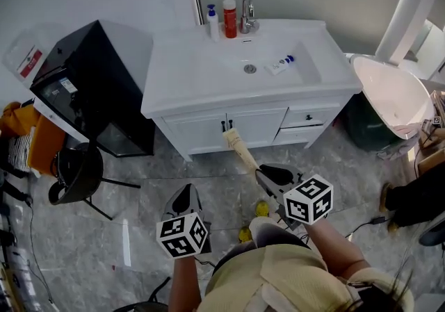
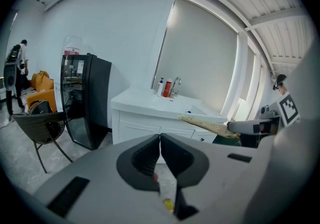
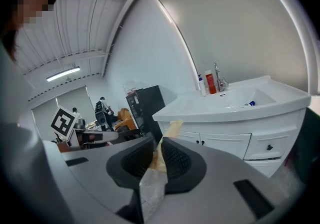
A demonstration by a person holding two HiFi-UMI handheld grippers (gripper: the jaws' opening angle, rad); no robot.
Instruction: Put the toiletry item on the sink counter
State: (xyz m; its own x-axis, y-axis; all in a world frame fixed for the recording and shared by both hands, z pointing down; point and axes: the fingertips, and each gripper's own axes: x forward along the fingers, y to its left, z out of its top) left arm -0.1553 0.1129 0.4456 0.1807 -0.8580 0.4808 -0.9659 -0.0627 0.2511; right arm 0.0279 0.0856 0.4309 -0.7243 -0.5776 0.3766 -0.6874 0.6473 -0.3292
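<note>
Beige toiletry item [image 1: 240, 151], in right hand-held gripper [image 3: 157, 148]

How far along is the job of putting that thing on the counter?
Done: the tan packet is picked up and clamped in the right gripper. In hand: it points toward the counter but isn't over it yet. Left: reach the counter, set the packet down and let go. The left gripper is shut and empty.
</note>
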